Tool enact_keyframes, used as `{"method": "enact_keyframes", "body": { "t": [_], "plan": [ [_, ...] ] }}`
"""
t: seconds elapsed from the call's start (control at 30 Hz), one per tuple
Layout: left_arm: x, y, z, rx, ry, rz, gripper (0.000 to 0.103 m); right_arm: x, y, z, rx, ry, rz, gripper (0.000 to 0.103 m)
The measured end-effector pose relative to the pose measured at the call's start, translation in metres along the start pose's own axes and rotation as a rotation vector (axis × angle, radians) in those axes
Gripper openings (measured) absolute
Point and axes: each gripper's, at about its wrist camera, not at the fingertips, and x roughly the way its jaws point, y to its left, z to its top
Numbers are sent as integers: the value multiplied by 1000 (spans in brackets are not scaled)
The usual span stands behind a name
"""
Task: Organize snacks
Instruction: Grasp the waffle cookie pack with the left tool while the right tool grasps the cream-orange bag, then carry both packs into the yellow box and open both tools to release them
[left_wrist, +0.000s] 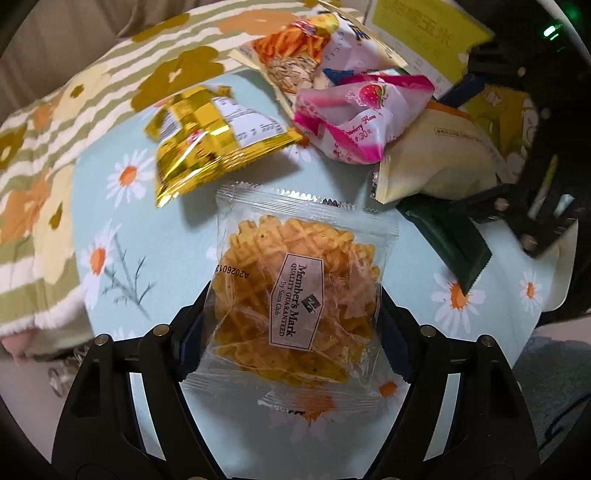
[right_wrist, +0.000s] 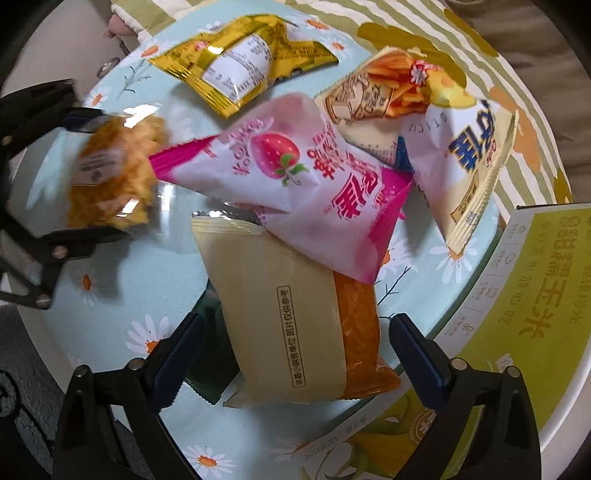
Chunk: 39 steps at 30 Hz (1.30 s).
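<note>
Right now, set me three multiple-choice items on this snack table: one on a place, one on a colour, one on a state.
1. What lies over the far end of the beige-and-orange packet?
A. the pink strawberry packet
B. a gold foil packet
C. a yellow-green box

2. The tablecloth's ground colour is:
A. red
B. pale blue
C. black

3. The left tongs are:
A. open and empty
B. closed on a gold packet
C. closed on the clear waffle-crisp packet

Key:
1 A, its pink corner overlaps the beige wrapper.
2 B, pale blue shows between the packets.
3 C, both pads press the clear packet's sides.
</note>
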Motion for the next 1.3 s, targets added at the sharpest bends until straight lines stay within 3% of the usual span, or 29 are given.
{"method": "enact_keyframes", "body": {
  "t": [0.1,0.3,0.67,0.93,1.13,1.3],
  "plan": [
    [-7,5,-7,-43,-8,4,76,7,-3,1,15,21,2,73],
    [-21,10,-16,-114,-32,4,76,6,-2,-9,36,-1,12,63],
    [-58,0,-19,-139,-92,20,76,-23,14,-42,114,-98,51,59],
    [-95,-8,-12,-134,-155,19,76,-85,17,-71,208,-271,93,58],
    [-128,-23,10,-117,-218,33,76,-131,-6,-87,272,-402,102,58],
    [-146,-48,38,-108,-262,30,76,-159,-31,-121,330,-477,95,58]
  ]
}}
